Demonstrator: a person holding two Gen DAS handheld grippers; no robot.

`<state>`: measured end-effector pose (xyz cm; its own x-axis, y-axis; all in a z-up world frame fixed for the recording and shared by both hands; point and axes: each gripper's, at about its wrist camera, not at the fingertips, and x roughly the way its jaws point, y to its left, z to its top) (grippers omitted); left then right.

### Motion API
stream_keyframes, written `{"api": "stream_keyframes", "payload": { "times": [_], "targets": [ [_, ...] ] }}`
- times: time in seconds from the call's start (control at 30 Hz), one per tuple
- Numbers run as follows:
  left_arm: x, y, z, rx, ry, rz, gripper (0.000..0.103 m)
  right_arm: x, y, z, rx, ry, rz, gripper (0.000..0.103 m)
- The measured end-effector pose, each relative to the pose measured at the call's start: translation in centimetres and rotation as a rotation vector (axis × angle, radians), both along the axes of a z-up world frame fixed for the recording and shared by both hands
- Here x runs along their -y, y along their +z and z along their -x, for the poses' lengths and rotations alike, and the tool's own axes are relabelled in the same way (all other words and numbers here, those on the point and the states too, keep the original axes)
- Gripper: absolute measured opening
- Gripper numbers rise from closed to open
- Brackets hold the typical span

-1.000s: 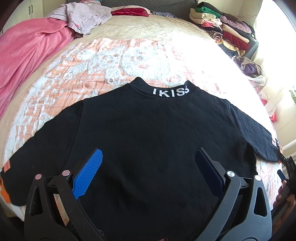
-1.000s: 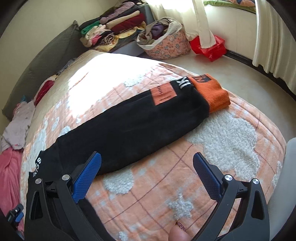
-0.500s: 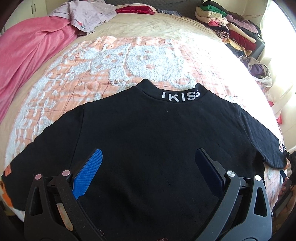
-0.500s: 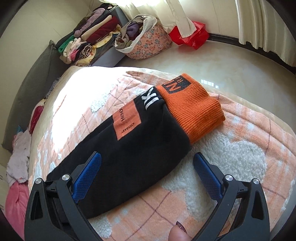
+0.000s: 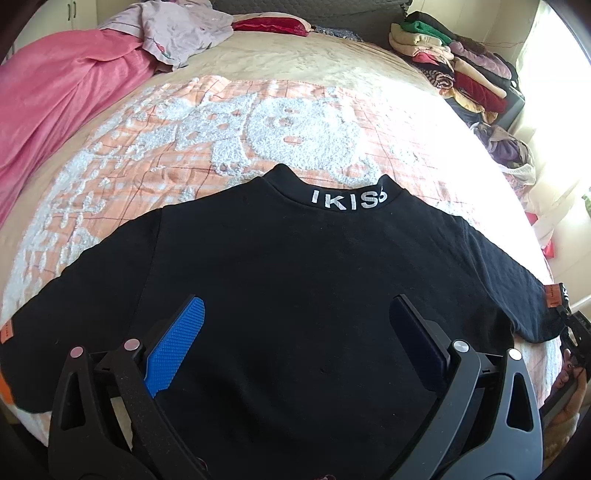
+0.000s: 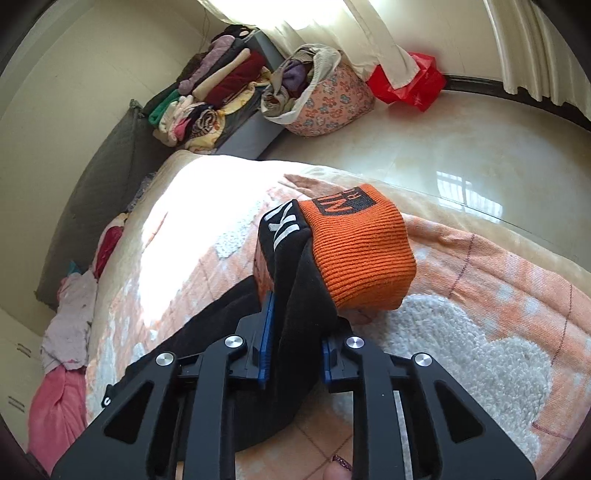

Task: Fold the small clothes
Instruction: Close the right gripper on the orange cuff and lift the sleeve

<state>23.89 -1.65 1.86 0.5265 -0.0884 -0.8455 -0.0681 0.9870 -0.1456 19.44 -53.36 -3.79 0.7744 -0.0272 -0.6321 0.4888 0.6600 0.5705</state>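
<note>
A black sweatshirt [image 5: 295, 280] with white "IKISS" lettering on its collar lies flat on the orange-and-white bed blanket [image 5: 258, 125], sleeves spread to both sides. My left gripper [image 5: 295, 332] is open and hovers over the lower body of the sweatshirt. My right gripper [image 6: 295, 332] is shut on the black right sleeve [image 6: 291, 295] just behind its orange ribbed cuff [image 6: 362, 251]. The right gripper also shows at the far right edge of the left wrist view [image 5: 572, 325].
A pink blanket [image 5: 55, 96] and a pale garment [image 5: 177, 29] lie at the bed's far left. Folded clothes [image 5: 461, 66] are stacked beside the bed. A floral basket of clothes [image 6: 317, 99] and a red bag [image 6: 410, 81] stand on the floor.
My right gripper moved in along the sleeve and shut on it near the orange cuff. My left gripper rose slightly and stayed open over the sweatshirt.
</note>
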Motion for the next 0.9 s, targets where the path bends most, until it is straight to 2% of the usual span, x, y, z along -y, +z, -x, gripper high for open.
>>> {"api": "stream_keyframes", "payload": {
  "times": [0.27,0.47,0.73,0.9],
  "targets": [
    [-1.8,1.5,0.8,0.025,-0.008,0.023,0.094,-5.6,6.4,-0.2,0.112,0.124,0.055,0.016],
    [-4.2,3.2,1.5,0.052,-0.026,0.013,0.094,-11.9,10.2,-1.1,0.164,0.229,0.091,0.016],
    [-8.2,4.7,1.6,0.069,-0.03,0.053,0.094,-21.3,13.0,-2.1,0.233,0.365,0.105,0.016],
    [-10.3,5.1,2.1,0.058,-0.022,0.108,0.094,-27.2,12.9,-3.0,0.214,0.469,0.156,0.016]
  ]
}}
